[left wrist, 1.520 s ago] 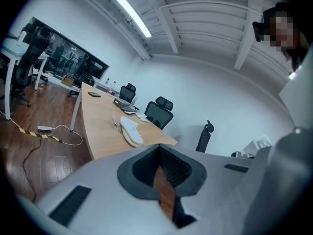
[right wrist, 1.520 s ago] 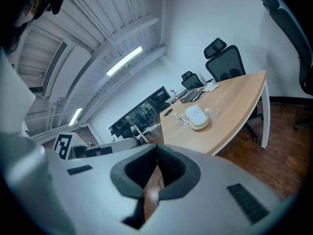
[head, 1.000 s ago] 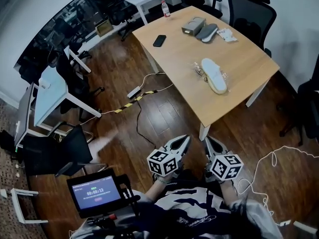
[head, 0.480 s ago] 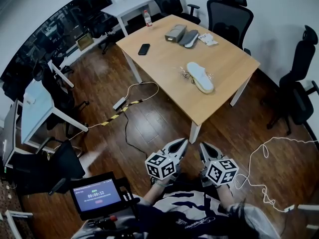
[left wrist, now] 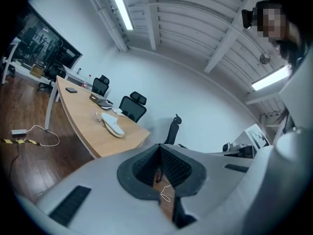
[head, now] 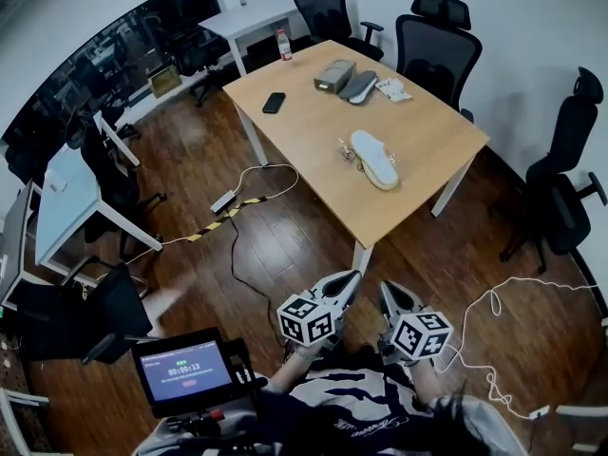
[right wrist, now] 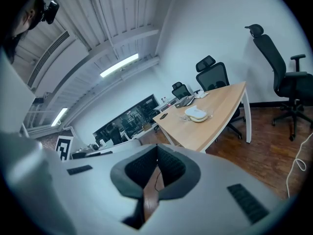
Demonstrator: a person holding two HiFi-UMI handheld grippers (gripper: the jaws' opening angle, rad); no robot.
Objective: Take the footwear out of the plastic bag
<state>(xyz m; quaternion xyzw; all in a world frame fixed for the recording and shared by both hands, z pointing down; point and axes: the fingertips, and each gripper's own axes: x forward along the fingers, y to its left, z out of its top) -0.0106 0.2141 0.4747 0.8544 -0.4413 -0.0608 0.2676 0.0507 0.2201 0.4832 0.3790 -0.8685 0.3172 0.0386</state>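
A white shoe in a clear plastic bag (head: 372, 159) lies near the front of the wooden table (head: 418, 190); it also shows as the white shoe (left wrist: 113, 126) in the left gripper view and the shoe (right wrist: 197, 114) in the right gripper view. Both grippers hang close to the person's body, well short of the table. My left gripper (head: 351, 278) is shut and holds nothing. My right gripper (head: 388, 289) is shut and empty too. A grey shoe (head: 359, 85) lies beside a flat box (head: 333, 75) at the table's far end.
A black phone (head: 274, 102) and a bottle (head: 282, 43) are on the table's far left. Office chairs (head: 439, 41) stand round the table. A power strip with cable (head: 226, 199) and a white cable (head: 494, 302) lie on the wood floor. A screen (head: 183, 372) sits at lower left.
The view has shifted so the table sits farther left and away. Both grippers stayed shut, close together near the person's body.
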